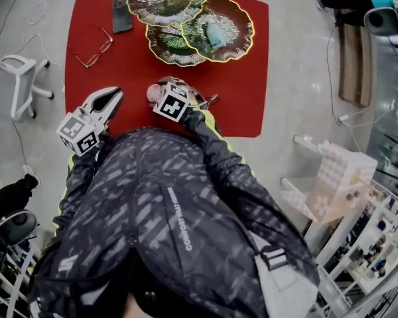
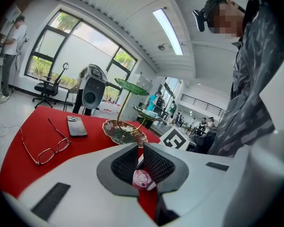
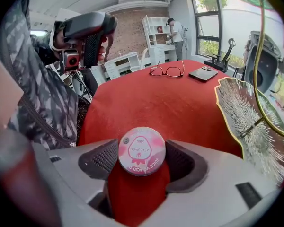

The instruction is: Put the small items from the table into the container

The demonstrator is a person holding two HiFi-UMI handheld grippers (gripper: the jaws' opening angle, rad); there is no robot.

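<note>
A round pink tin [image 3: 141, 151] stands on edge between the pads of my right gripper [image 3: 141, 157], which is shut on it just above the red table [image 3: 156, 103]. In the head view the tin [image 1: 154, 93] and right gripper [image 1: 162, 93] are near the table's front edge. My left gripper [image 1: 116, 94] hovers to their left, jaws shut and empty [image 2: 141, 150]; the tin [image 2: 143, 179] shows beyond its pads. A tiered stand of leaf-shaped plates [image 1: 169, 2] stands at the far side, with a pale blue item [image 1: 214, 35] in its right plate.
A black phone [image 1: 121, 15] and a pair of glasses [image 1: 93, 48] lie on the left part of the red table [image 1: 245, 105]. The lowest plate [image 3: 248, 122] is close on the right gripper's right. White chairs and shelves stand round the table.
</note>
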